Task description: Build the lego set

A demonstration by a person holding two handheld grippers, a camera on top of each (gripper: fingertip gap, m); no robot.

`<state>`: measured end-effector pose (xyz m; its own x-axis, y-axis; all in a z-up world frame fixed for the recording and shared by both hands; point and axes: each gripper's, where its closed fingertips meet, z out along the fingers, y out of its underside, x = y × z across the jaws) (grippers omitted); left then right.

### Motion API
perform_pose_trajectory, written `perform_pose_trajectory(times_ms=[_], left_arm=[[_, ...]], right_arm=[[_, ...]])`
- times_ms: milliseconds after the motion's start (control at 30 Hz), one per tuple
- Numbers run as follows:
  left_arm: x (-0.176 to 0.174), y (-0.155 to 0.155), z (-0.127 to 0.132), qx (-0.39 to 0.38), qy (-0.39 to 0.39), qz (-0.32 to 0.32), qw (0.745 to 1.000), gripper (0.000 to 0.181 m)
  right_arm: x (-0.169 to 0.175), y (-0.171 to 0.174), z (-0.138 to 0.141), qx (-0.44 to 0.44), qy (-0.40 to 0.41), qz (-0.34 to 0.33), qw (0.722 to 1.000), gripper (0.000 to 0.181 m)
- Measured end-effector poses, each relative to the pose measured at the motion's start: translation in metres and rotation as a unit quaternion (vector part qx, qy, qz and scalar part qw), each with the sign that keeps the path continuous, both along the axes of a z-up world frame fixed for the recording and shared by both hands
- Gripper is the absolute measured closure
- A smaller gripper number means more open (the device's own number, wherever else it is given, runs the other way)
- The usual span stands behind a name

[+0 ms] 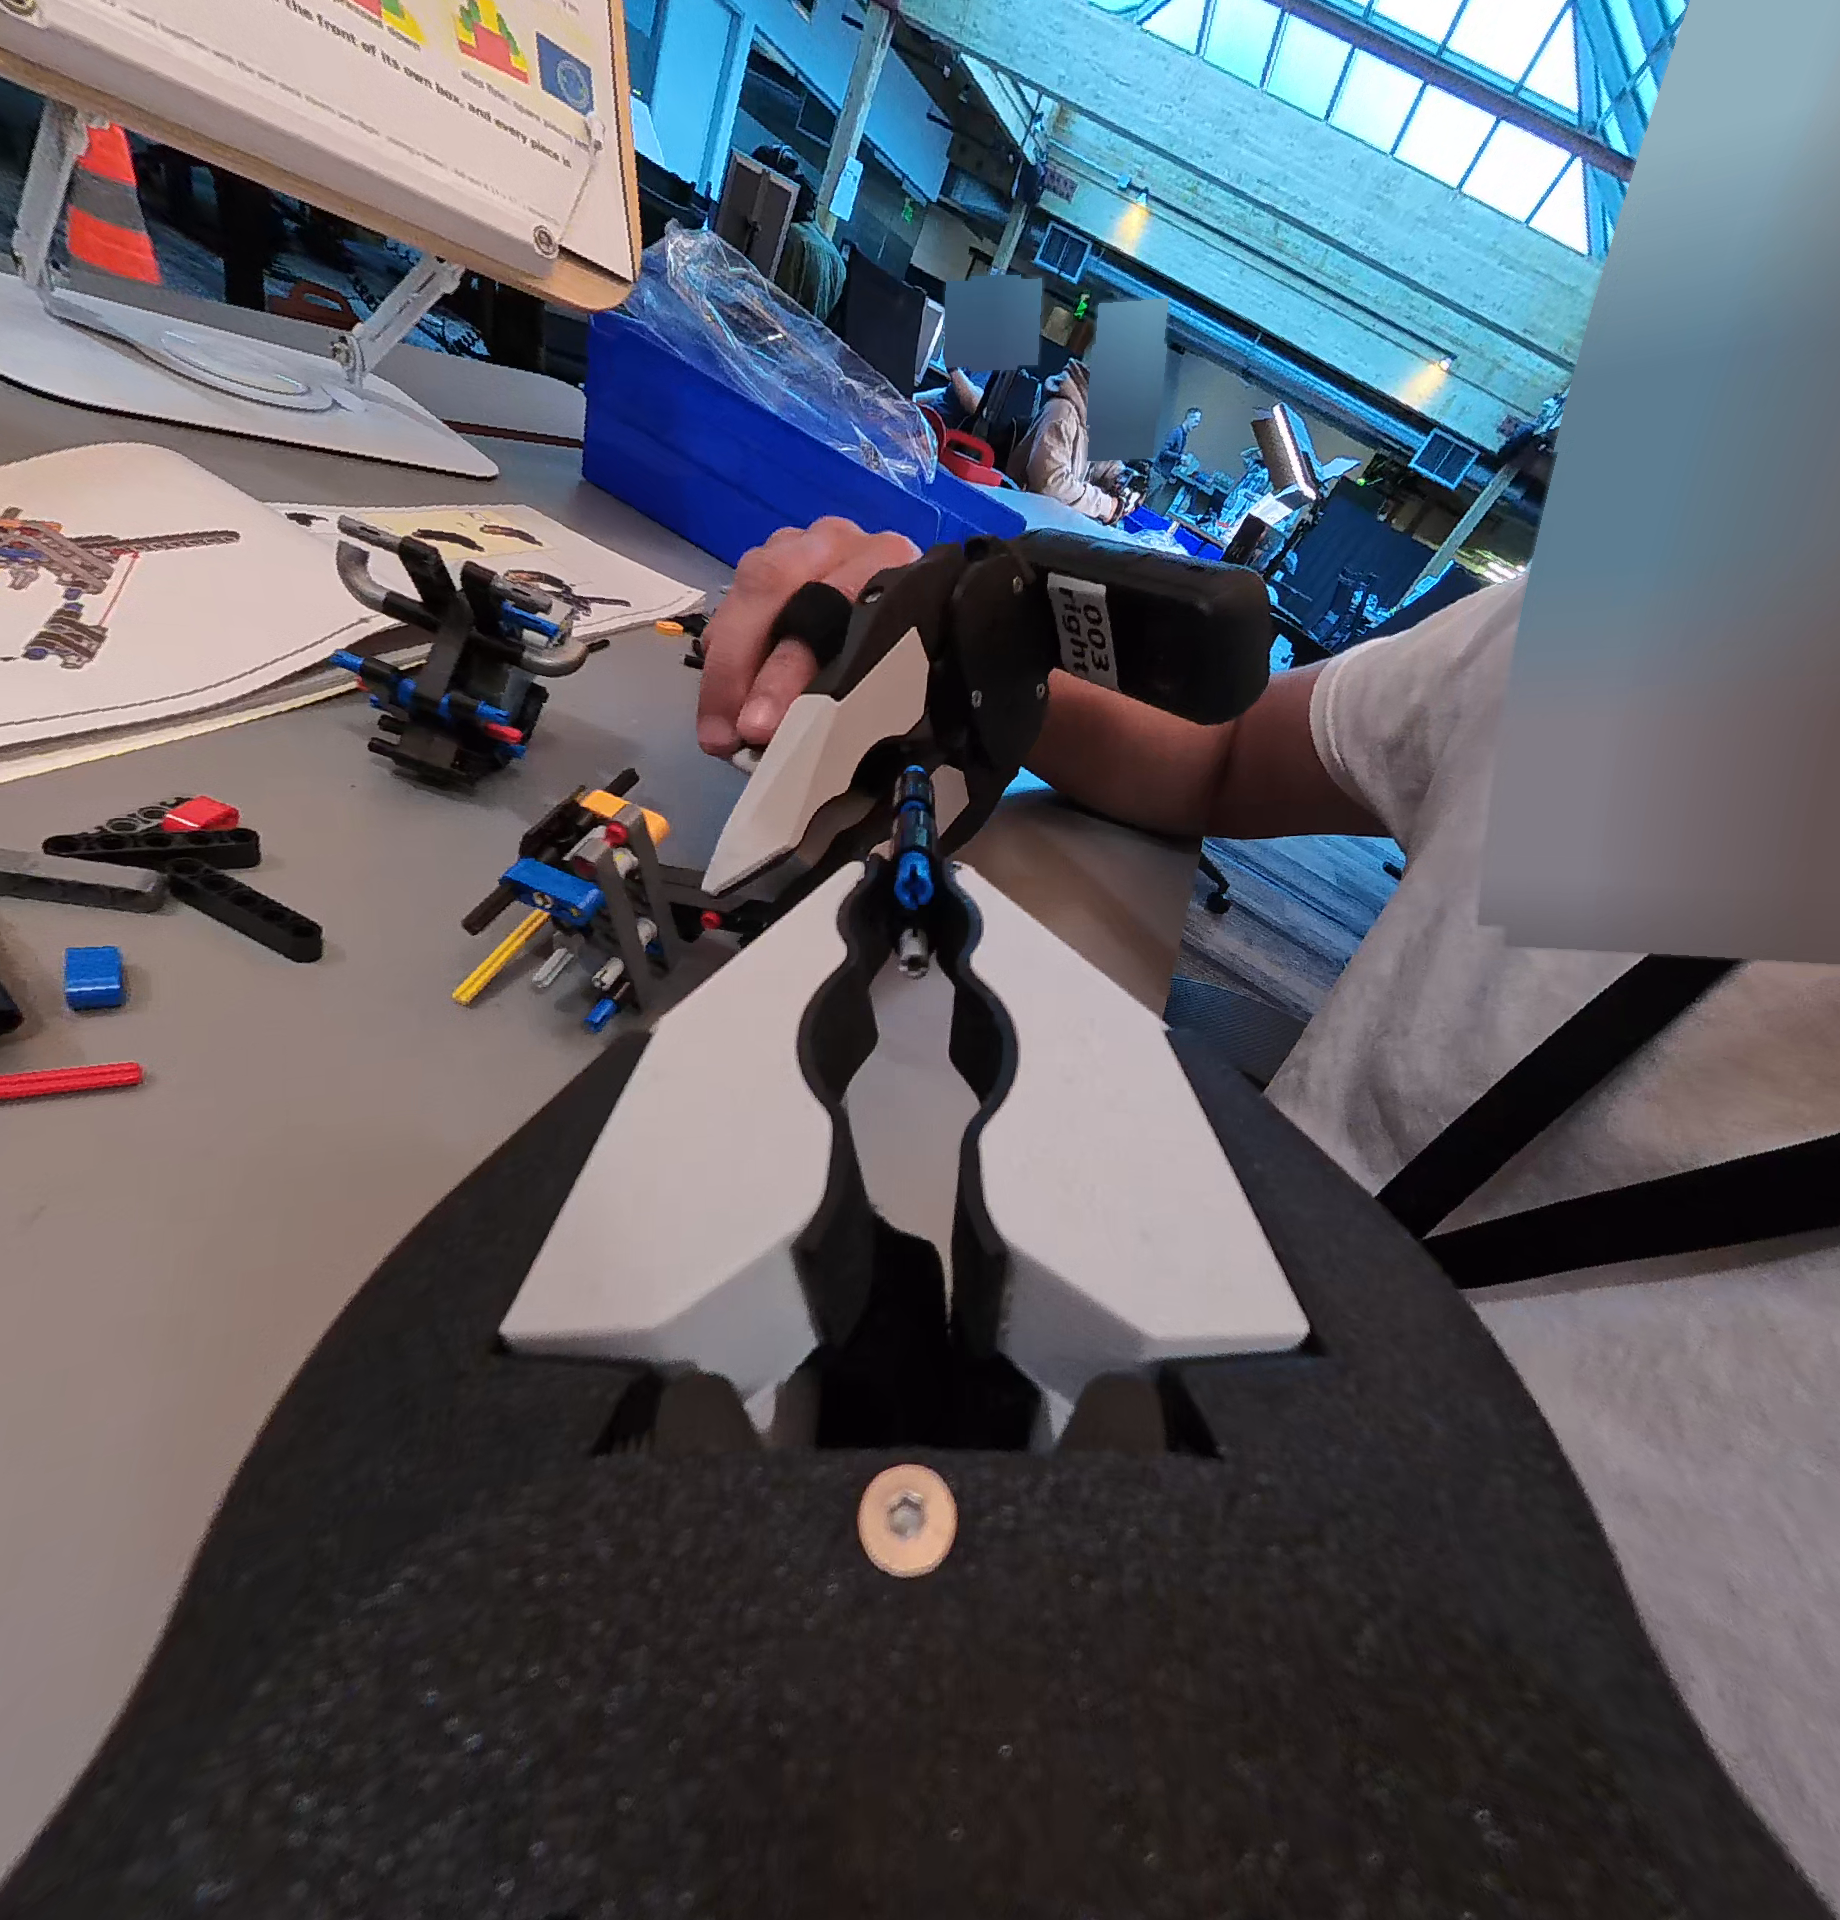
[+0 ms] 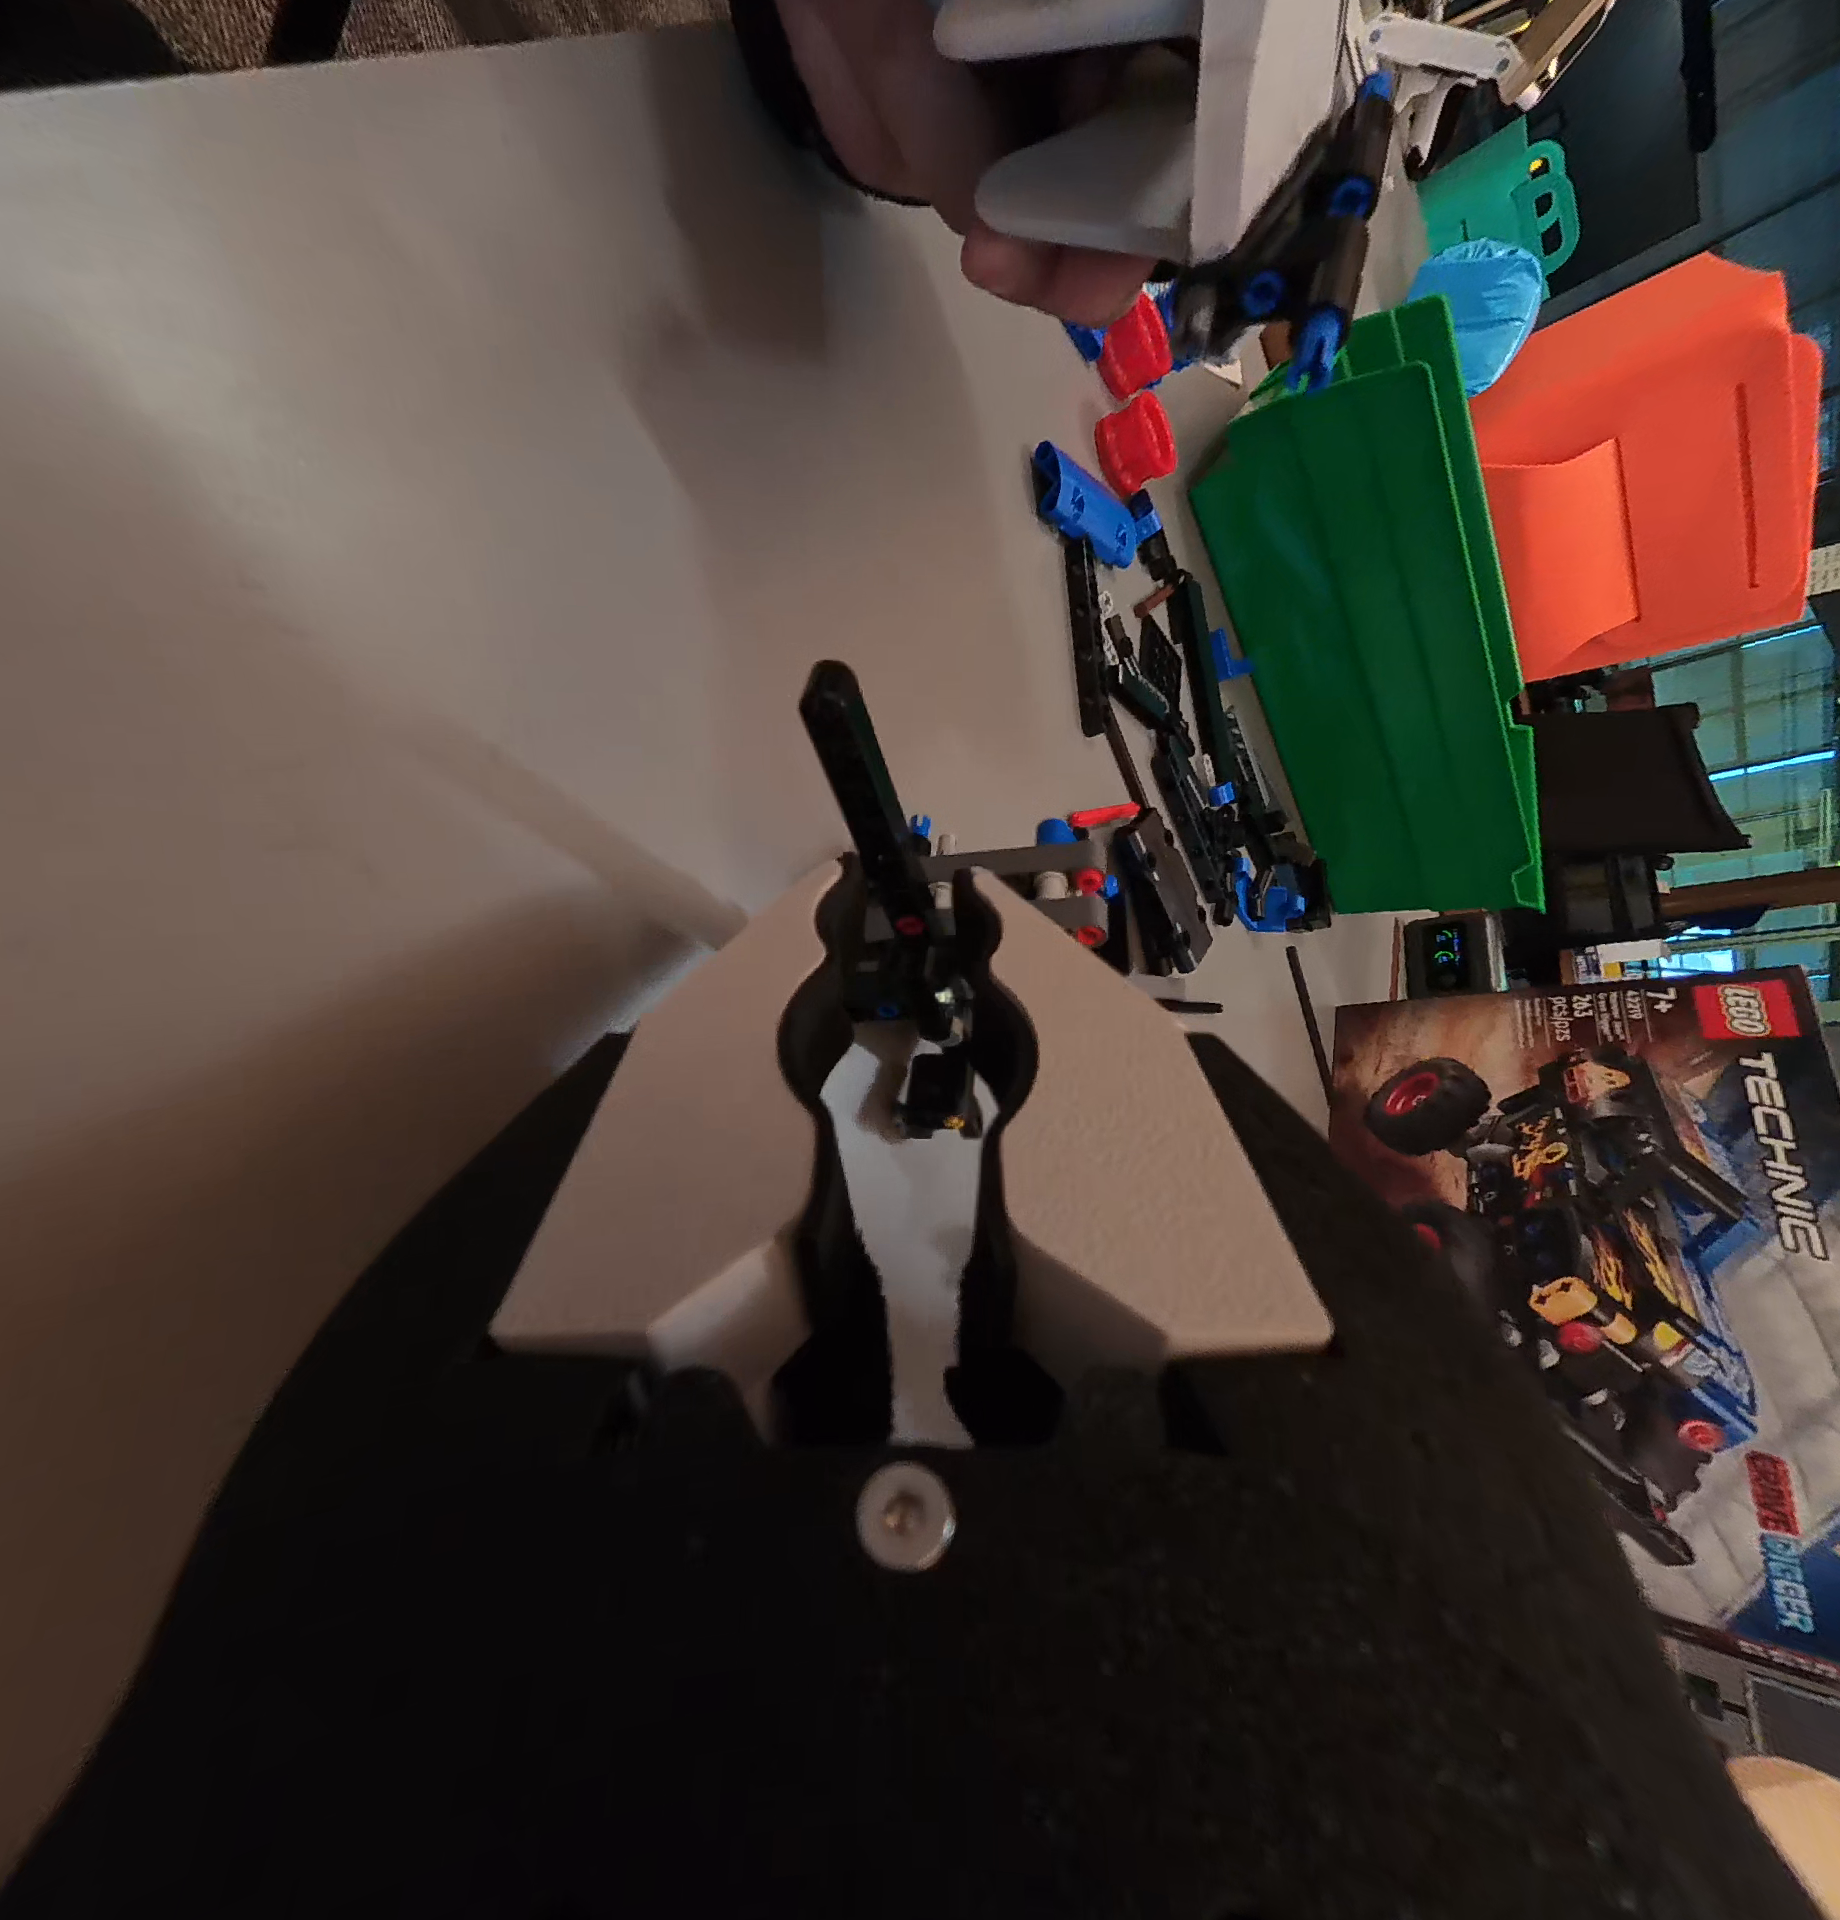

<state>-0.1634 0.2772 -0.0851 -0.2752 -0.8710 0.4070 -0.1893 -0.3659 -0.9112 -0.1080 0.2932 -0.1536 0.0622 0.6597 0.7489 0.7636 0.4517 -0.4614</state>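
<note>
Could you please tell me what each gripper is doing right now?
Left gripper: shut on a black beam with blue pins.
Right gripper: shut on a black Technic subassembly.

On the table [image 1: 272, 1195], a booklet [image 1: 168, 623] lies at the far left with one assembly [image 1: 448, 675] beside it and a second assembly [image 1: 594, 904] nearer. Beams [image 1: 199, 873] lie to the left. A bin [image 1: 750, 457] stands behind.
</note>
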Motion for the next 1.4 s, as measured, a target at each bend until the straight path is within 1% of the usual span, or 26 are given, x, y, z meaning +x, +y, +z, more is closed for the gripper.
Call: perform_pose_trajectory(times_ms=[67,133,200,267,300,367,433,467,500,533,633,733,800,967,1067,1400], left_arm=[[0.0,0.001,0.0,0.003,0.0,0.003,1.0,0.175],[0.001,0.004,-0.001,0.004,0.004,0.01,1.0,0.175],[0.003,0.012,-0.004,0.003,0.014,0.026,1.0,0.176],[0.006,0.021,-0.001,-0.012,0.015,0.042,0.999,0.176],[0.009,0.028,0.002,-0.024,0.012,0.054,0.998,0.176],[0.017,0.039,0.015,-0.067,-0.004,0.066,0.996,0.176],[0.026,0.045,0.03,-0.124,-0.024,0.062,0.99,0.176],[0.03,0.045,0.036,-0.147,-0.028,0.053,0.987,0.176],[0.035,0.042,0.041,-0.165,-0.029,0.041,0.985,0.176],[0.038,0.039,0.045,-0.181,-0.028,0.034,0.983,0.176],[0.044,0.029,0.05,-0.213,-0.018,0.023,0.977,0.176],[0.048,0.022,0.047,-0.212,0.003,0.032,0.977,0.176],[0.051,0.017,0.045,-0.211,0.014,0.034,0.977,0.176],[0.052,0.016,0.044,-0.233,0.024,0.048,0.971,0.176],[0.052,0.011,0.047,-0.243,0.017,0.037,0.969,0.176],[0.05,0.005,0.044,-0.232,0.027,0.027,0.972,0.176]], right_arm=[[-0.002,0.001,0.001,0.015,-0.006,0.005,1.0,0.173],[-0.005,0.002,0.004,0.027,-0.002,0.008,1.0,0.174],[-0.004,0.008,0.011,0.032,0.017,-0.006,0.999,0.175],[0.0,0.012,0.025,-0.009,0.067,-0.018,0.998,0.175],[0.002,0.014,0.036,-0.045,0.113,-0.023,0.992,0.175],[0.008,0.016,0.065,-0.105,0.224,-0.022,0.969,0.175],[0.012,0.012,0.089,-0.179,0.321,-0.002,0.93,0.175],[0.015,0.012,0.098,-0.199,0.353,0.002,0.914,0.175],[0.016,0.012,0.103,-0.21,0.37,0.007,0.905,0.175],[0.016,0.01,0.104,-0.213,0.373,0.011,0.903,0.175],[0.011,0.005,0.105,-0.165,0.334,0.012,0.928,0.175],[0.007,0.003,0.107,-0.095,0.269,0.016,0.958,0.175],[0.002,0.002,0.106,-0.081,0.235,0.013,0.969,0.175],[-0.007,-0.005,0.111,-0.068,0.22,0.027,0.973,0.175],[-0.007,-0.006,0.112,-0.068,0.221,0.028,0.972,0.174],[-0.008,-0.007,0.112,-0.064,0.221,0.036,0.973,0.175]])
